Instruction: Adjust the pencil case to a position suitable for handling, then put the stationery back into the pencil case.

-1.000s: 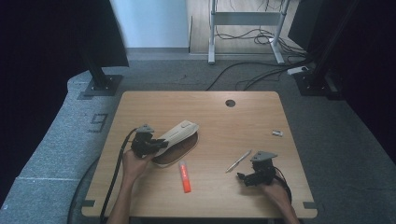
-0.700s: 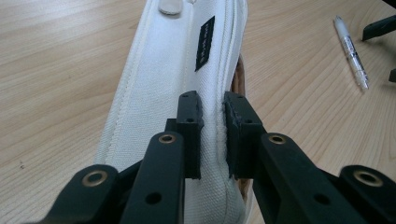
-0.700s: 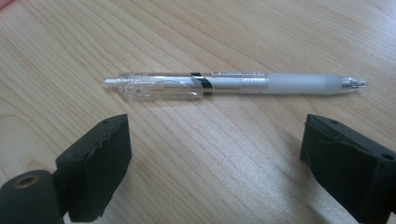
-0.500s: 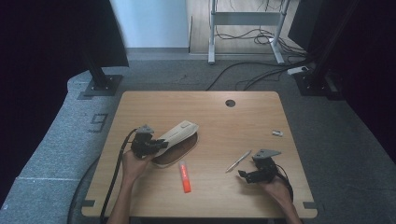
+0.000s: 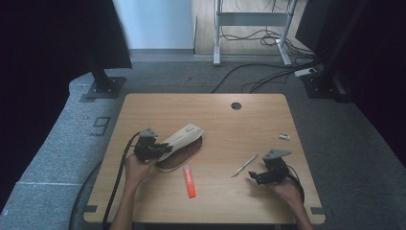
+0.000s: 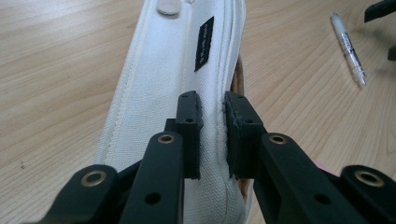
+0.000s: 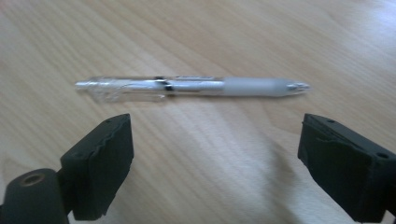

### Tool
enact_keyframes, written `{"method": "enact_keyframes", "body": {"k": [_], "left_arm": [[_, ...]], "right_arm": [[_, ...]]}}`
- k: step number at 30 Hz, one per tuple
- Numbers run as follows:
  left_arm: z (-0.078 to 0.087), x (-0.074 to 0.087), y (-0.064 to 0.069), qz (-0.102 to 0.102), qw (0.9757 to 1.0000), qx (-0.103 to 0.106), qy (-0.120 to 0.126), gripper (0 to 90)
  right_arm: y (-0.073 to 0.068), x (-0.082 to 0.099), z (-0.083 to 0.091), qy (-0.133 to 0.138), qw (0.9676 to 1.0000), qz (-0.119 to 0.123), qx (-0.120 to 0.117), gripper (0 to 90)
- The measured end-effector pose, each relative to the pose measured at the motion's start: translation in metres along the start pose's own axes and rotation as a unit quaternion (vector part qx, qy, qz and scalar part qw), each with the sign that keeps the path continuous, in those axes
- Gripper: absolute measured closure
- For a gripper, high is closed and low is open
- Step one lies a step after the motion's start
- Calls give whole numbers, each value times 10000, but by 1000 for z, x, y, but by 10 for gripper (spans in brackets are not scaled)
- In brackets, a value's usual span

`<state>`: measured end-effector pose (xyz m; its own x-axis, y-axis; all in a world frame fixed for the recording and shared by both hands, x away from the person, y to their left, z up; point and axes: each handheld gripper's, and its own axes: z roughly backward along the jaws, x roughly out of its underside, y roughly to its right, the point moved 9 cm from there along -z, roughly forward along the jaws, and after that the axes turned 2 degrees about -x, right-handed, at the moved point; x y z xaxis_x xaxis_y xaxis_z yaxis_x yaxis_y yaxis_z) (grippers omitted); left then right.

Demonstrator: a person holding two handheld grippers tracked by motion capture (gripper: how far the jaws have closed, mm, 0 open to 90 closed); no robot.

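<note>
Right gripper (image 7: pixel 212 163) spread wide, empty; pen (image 7: pixel 191 87) just ahead, long axis crosswise to jaws (needs rotation, likely). Left gripper (image 6: pixel 212 135) clamps pouch (image 6: pixel 173 88) edge.

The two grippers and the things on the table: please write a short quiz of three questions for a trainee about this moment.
1. True or false: the left gripper is shut on the white pencil case.
2. What lies on the table just ahead of the open right gripper? A) the clear pen B) the orange marker C) the small white item
3. Fill in: the orange marker lies between the two ____.

Key: 1 true; 2 A; 3 grippers.
</note>
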<state>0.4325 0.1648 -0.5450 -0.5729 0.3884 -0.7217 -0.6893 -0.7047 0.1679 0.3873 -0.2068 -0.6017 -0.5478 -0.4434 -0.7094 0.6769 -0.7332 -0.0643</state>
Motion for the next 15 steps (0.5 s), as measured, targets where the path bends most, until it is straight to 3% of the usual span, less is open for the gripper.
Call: {"method": "enact_keyframes", "body": {"k": [15], "left_arm": [[-1,1,0,-32,10000,29,-15,768]], "right_arm": [[23,-7,1,82,9996,-207,179,133]]}}
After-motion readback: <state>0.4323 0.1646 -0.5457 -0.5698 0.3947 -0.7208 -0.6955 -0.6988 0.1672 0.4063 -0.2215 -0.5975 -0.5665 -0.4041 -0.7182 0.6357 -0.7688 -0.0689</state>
